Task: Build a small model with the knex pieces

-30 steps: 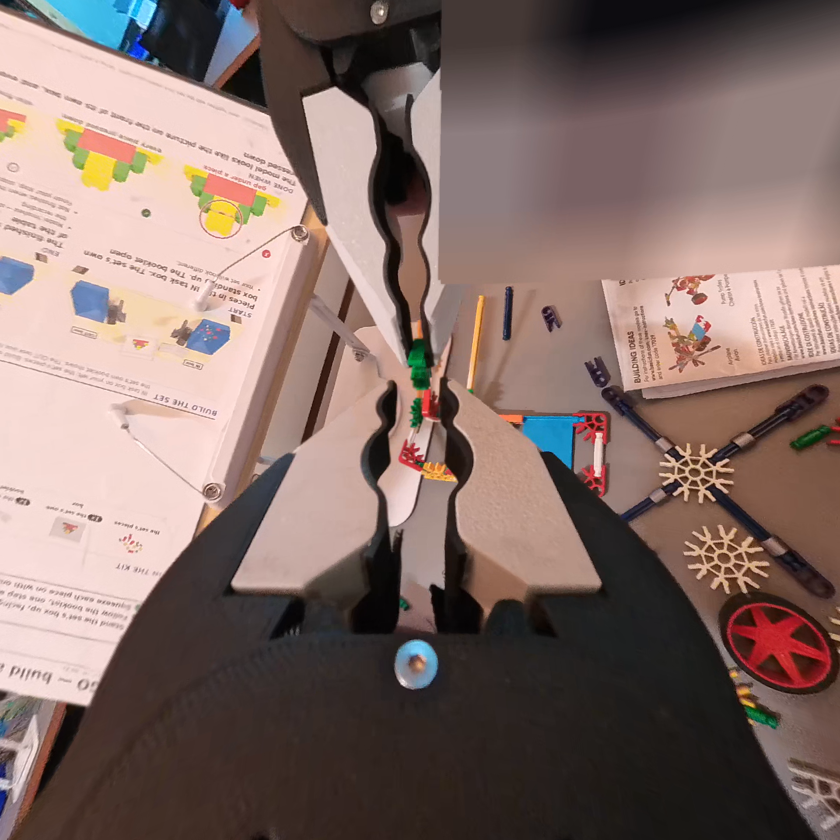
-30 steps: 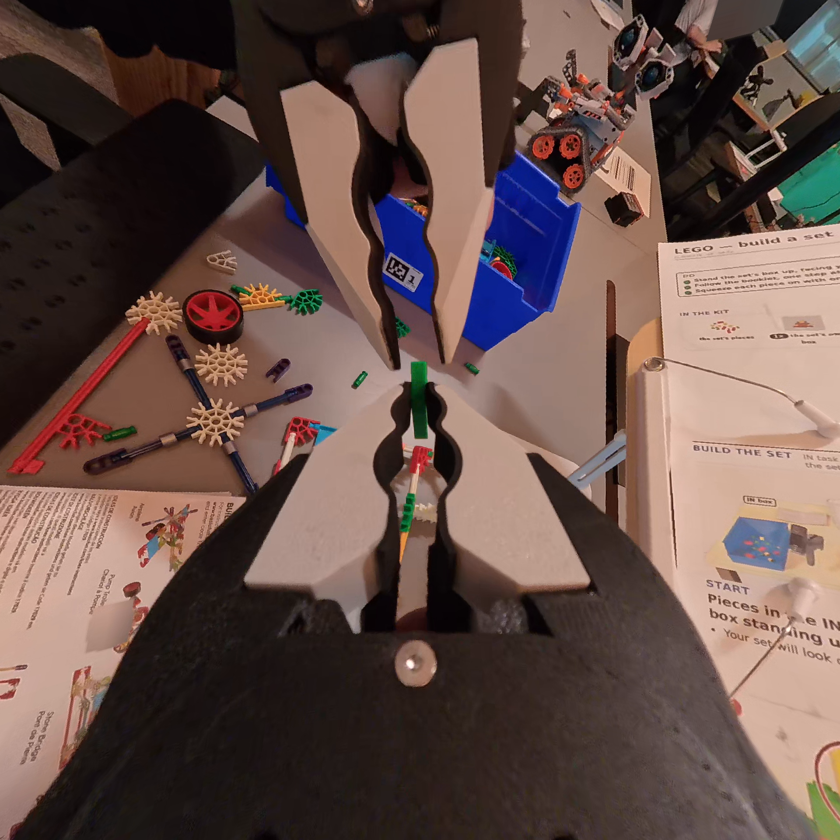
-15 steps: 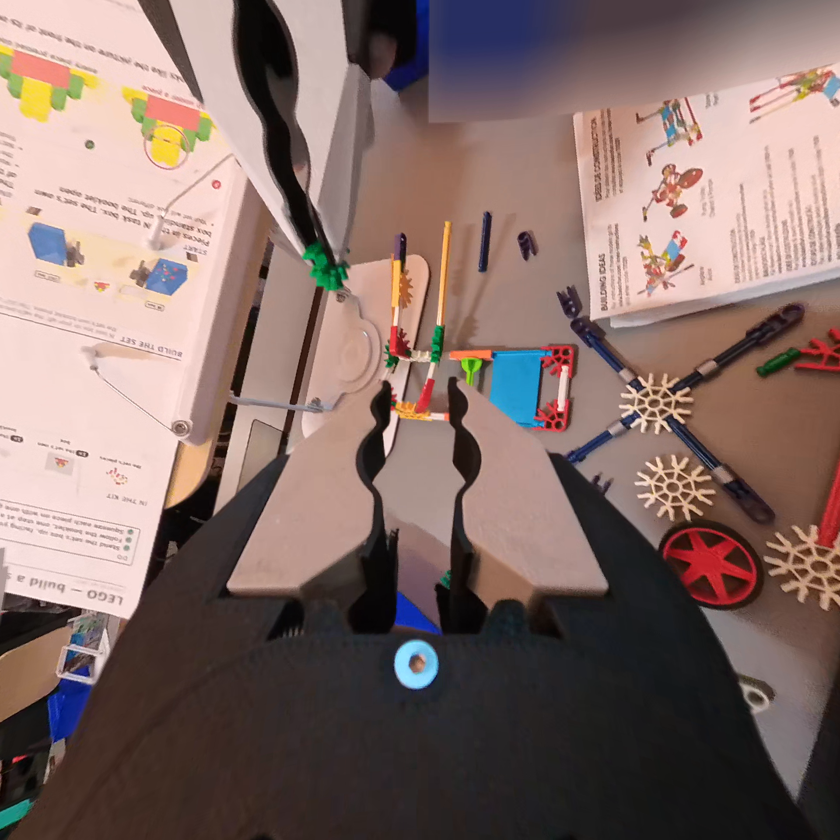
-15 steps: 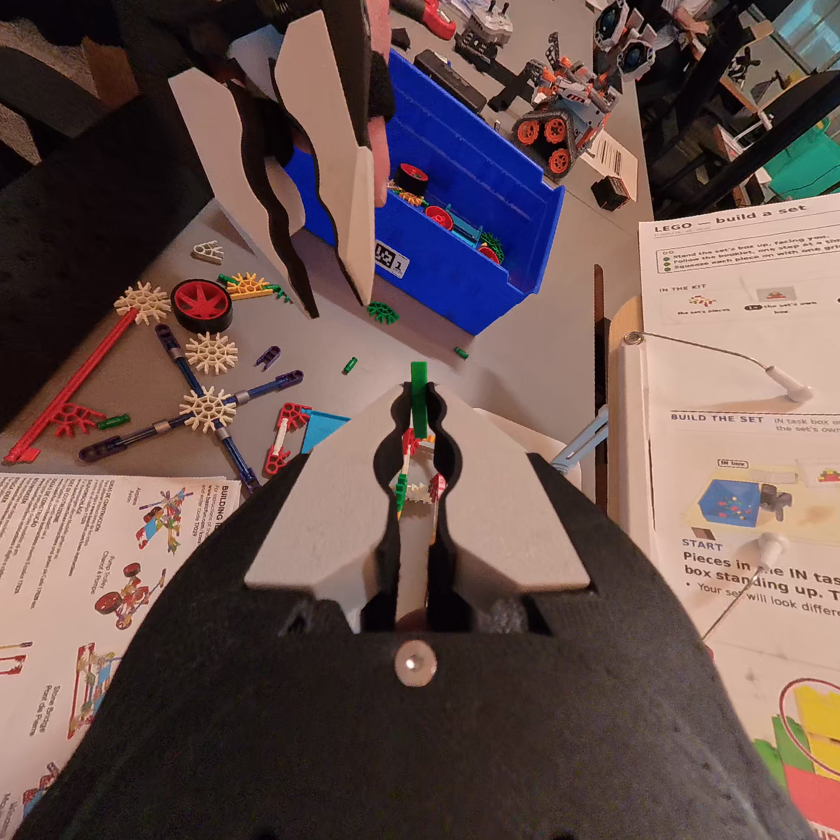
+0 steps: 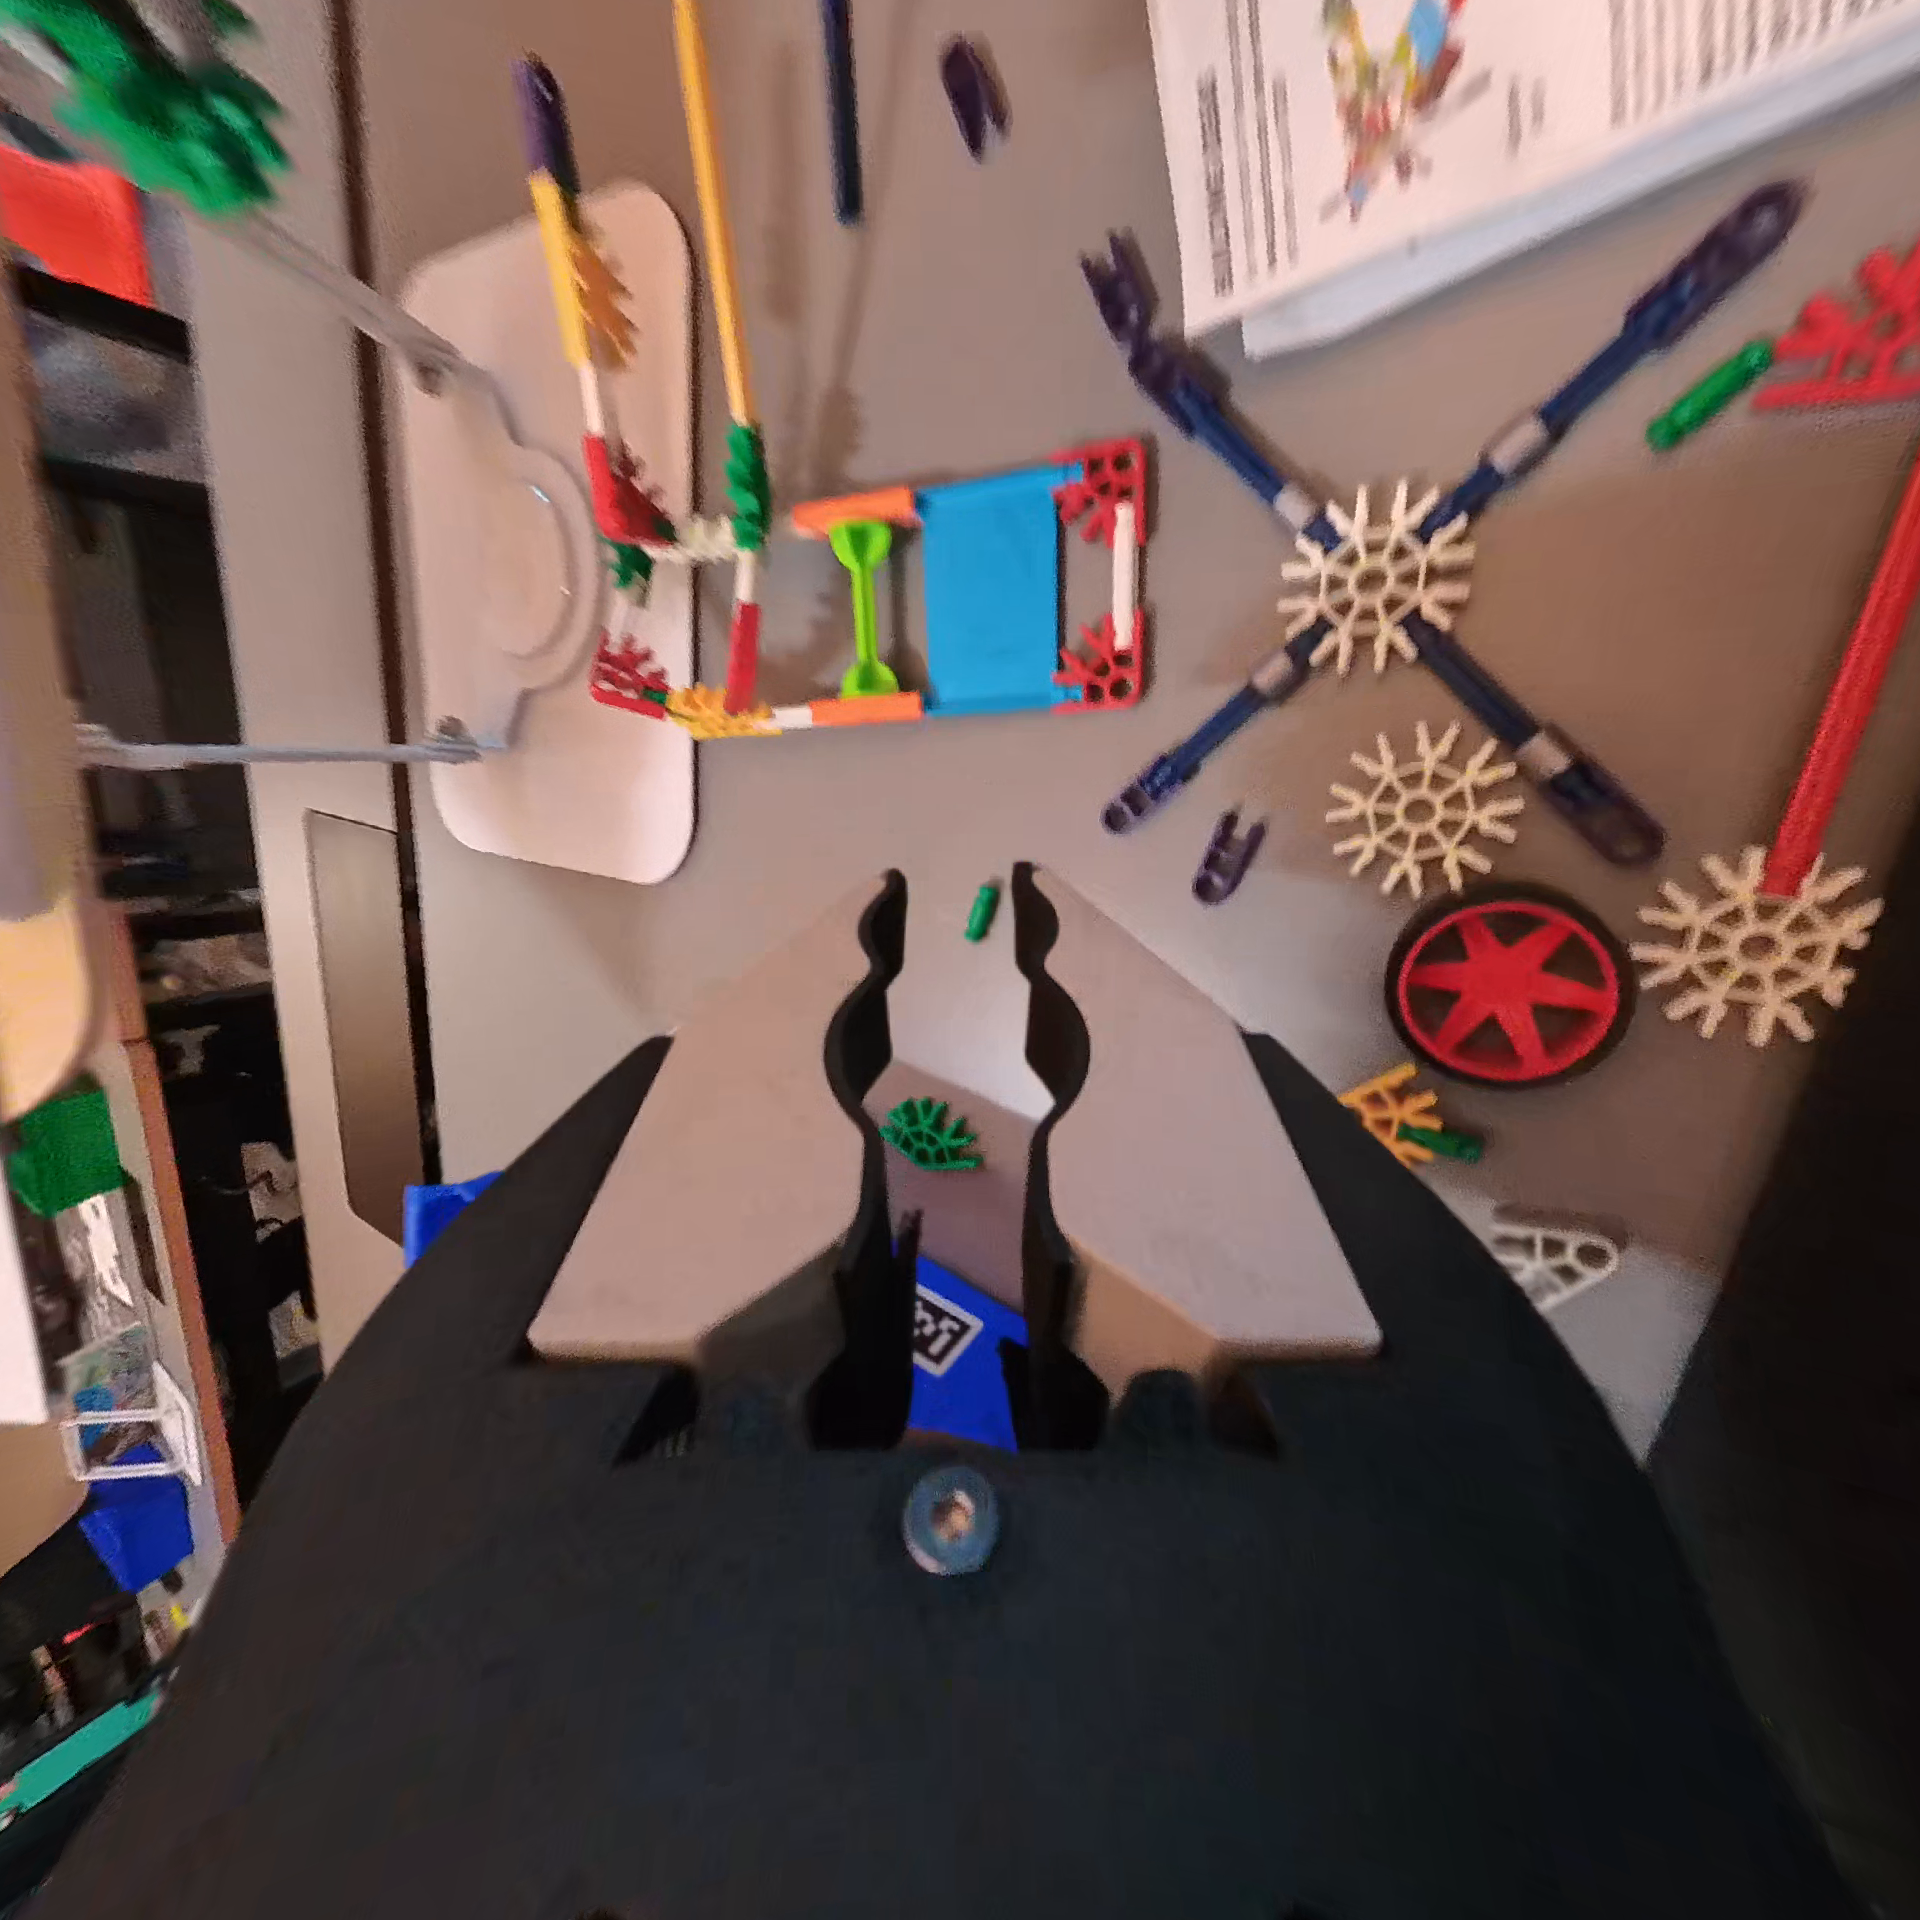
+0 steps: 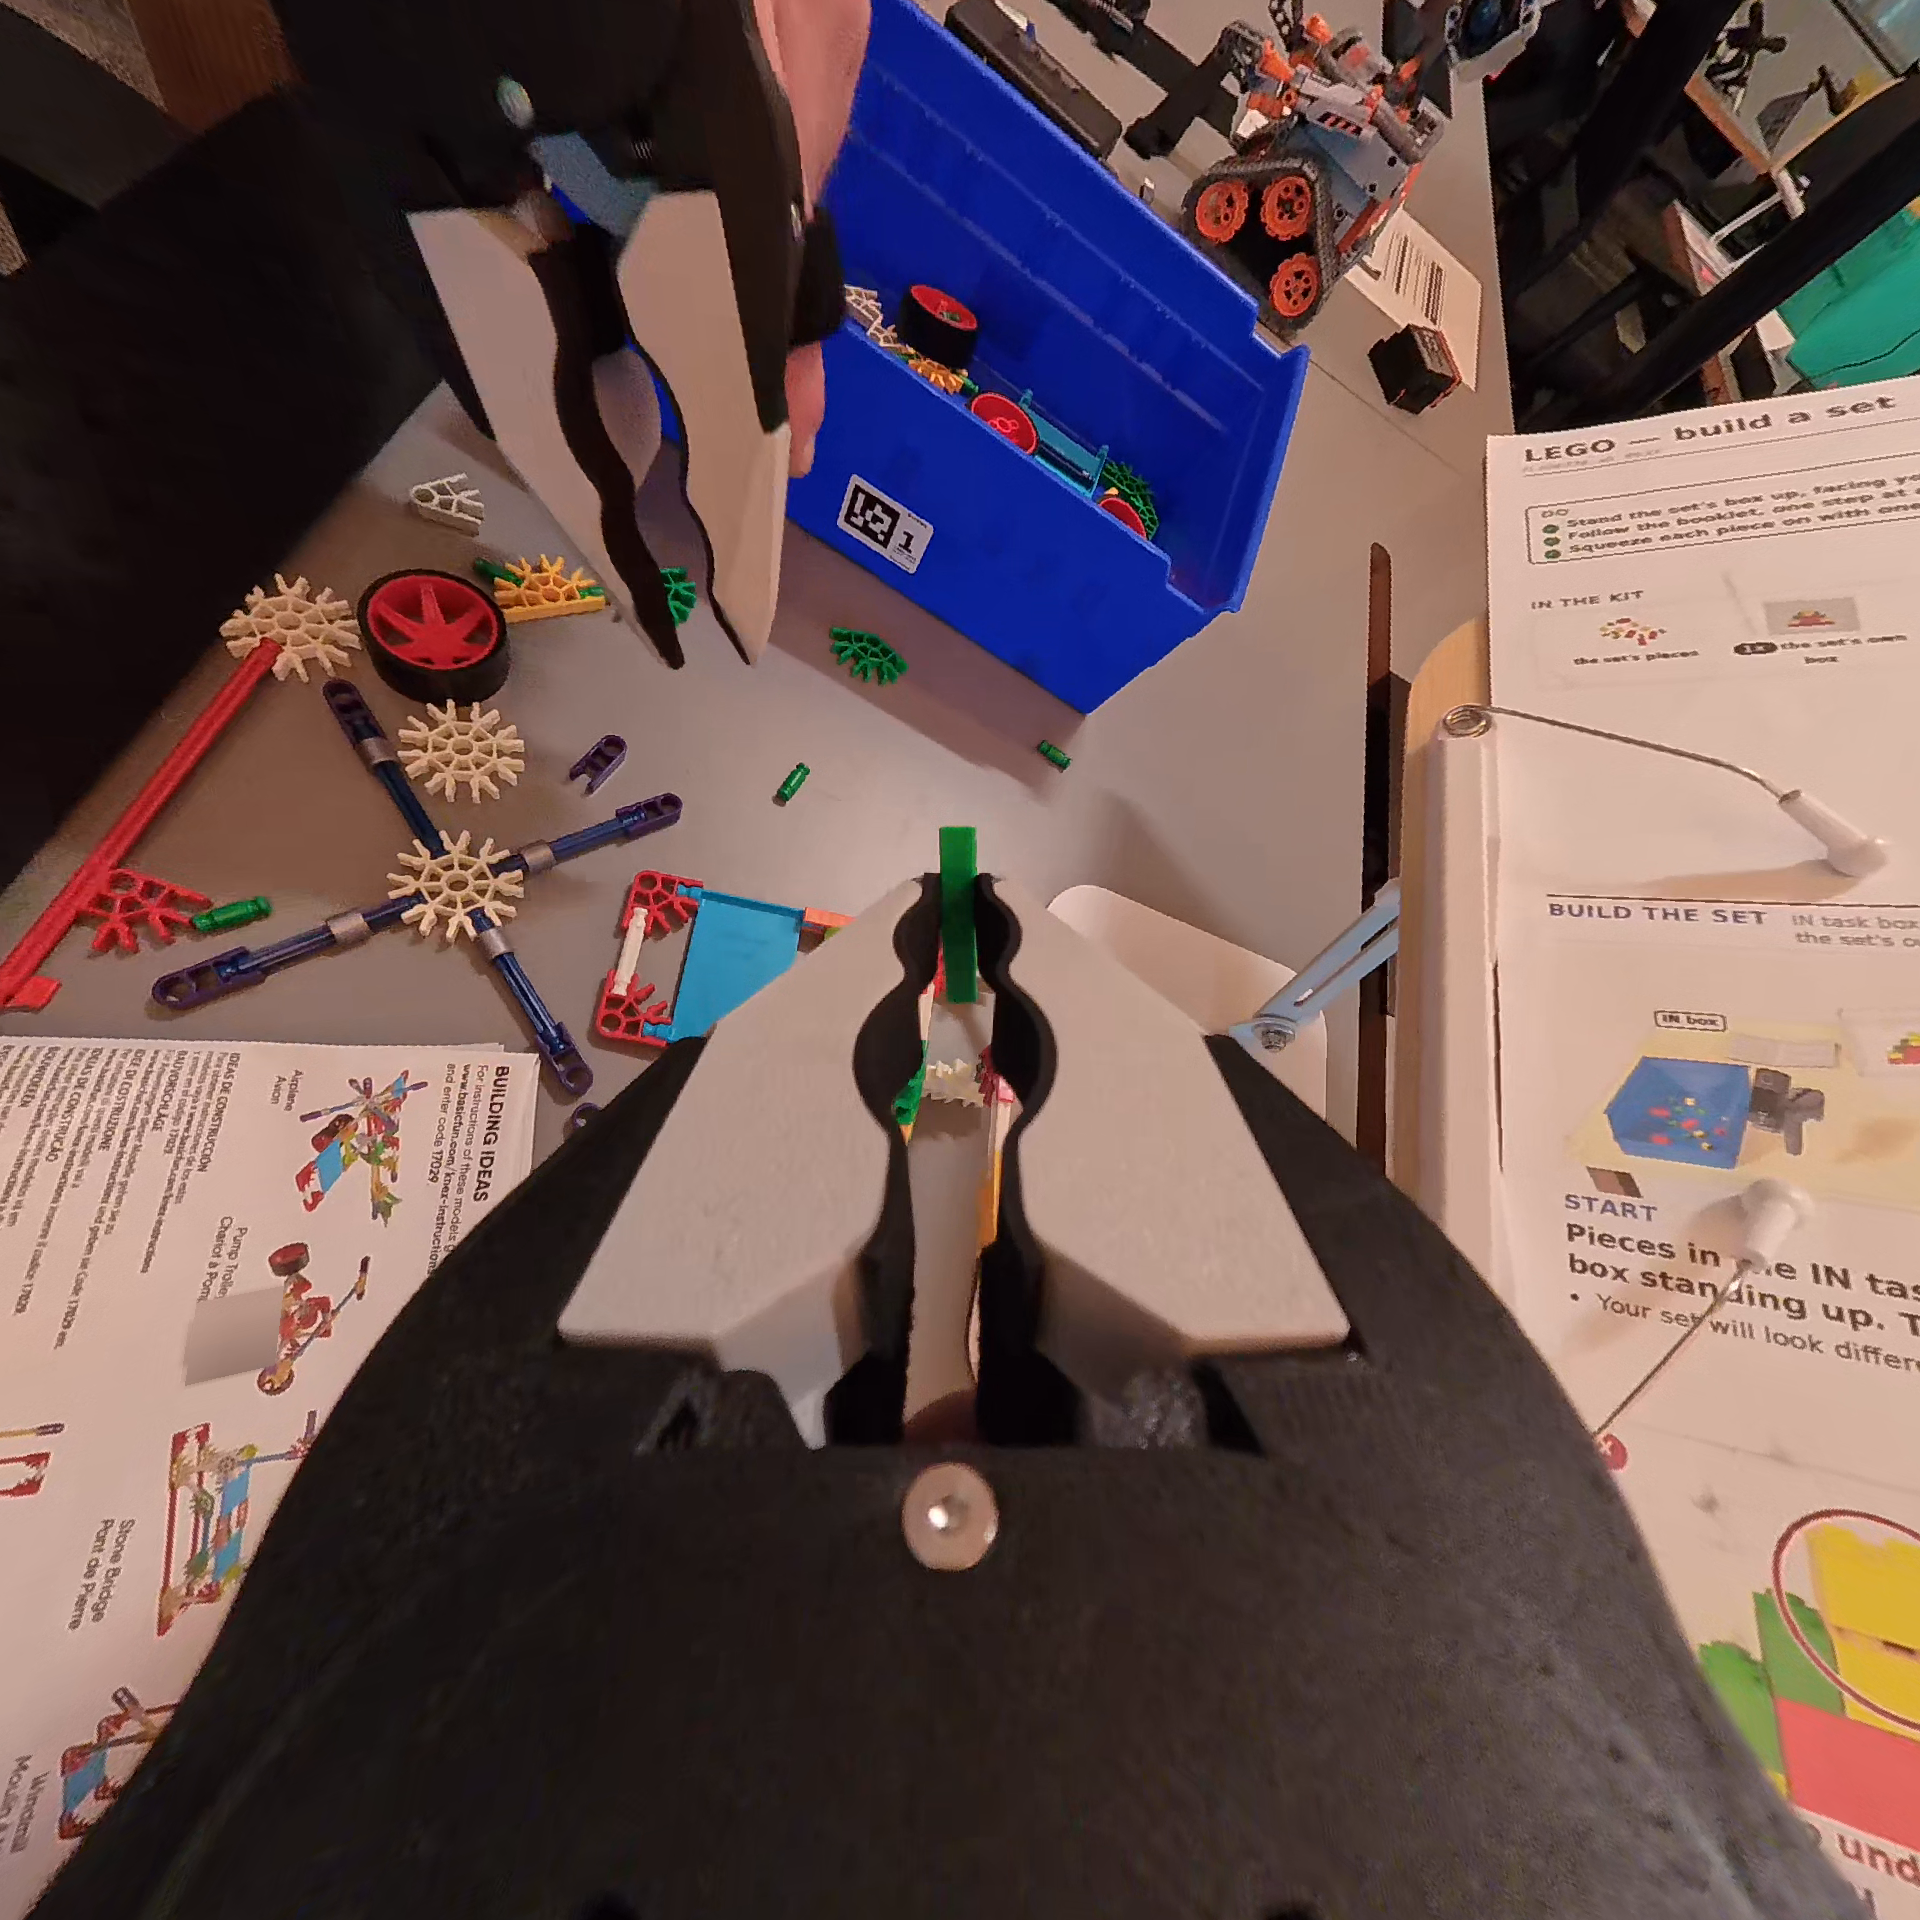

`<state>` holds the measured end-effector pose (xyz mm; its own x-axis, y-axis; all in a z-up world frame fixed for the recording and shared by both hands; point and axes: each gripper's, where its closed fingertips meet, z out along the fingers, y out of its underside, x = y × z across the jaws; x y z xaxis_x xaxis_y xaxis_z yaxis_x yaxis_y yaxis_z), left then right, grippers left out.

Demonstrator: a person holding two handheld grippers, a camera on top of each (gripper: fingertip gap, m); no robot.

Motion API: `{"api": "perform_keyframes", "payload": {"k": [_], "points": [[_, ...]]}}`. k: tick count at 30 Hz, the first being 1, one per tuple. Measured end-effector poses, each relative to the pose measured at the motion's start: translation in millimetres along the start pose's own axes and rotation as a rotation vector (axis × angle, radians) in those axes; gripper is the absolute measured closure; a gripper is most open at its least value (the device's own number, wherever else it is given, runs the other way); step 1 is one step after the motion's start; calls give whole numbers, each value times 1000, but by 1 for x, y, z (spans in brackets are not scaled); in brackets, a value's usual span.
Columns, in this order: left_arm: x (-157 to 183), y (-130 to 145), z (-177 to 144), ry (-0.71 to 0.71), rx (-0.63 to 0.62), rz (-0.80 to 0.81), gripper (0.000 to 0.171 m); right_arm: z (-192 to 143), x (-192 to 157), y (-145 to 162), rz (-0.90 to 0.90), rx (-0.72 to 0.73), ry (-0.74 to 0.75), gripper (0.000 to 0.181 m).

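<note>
A: Left wrist view. What's your surface?

B: Grey table (image 5: 1299, 1039), pieces scattered. Your left gripper (image 5: 954, 883) is parted, holding nothing. A small green rod (image 5: 980, 912) lies between its tips, a red wheel (image 5: 1509, 982) to the rod's right.

A: Right wrist view?

B: A blue bin (image 6: 1049, 436) stands beyond your right gripper (image 6: 957, 883), which is clamped on a flat green piece (image 6: 958, 914), edge-on above the table.
</note>
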<state>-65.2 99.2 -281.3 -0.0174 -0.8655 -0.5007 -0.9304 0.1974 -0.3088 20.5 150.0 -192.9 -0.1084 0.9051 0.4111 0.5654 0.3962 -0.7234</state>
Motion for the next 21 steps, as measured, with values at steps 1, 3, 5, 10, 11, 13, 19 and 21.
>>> {"api": "perform_keyframes", "payload": {"k": [1,3,5,10,11,13,19,21], "points": [[2,6,4,22,-29,7,153,0,-1,0,-1,-3,-2,178],[6,14,9,57,-63,20,155,2,-2,1,-3,-10,-7,178],[7,17,13,80,-79,25,155,3,-3,3,-5,-24,-14,178],[2,36,37,96,-193,103,156,12,-10,9,-9,-64,-42,178],[1,40,42,104,-217,124,156,13,-11,10,-11,-70,-47,178],[1,47,53,134,-252,147,157,15,-13,12,-11,-78,-55,178],[3,53,67,209,-265,141,157,19,-17,18,11,-91,-88,178],[3,57,70,220,-281,141,157,23,-19,21,20,-100,-107,178]]}}
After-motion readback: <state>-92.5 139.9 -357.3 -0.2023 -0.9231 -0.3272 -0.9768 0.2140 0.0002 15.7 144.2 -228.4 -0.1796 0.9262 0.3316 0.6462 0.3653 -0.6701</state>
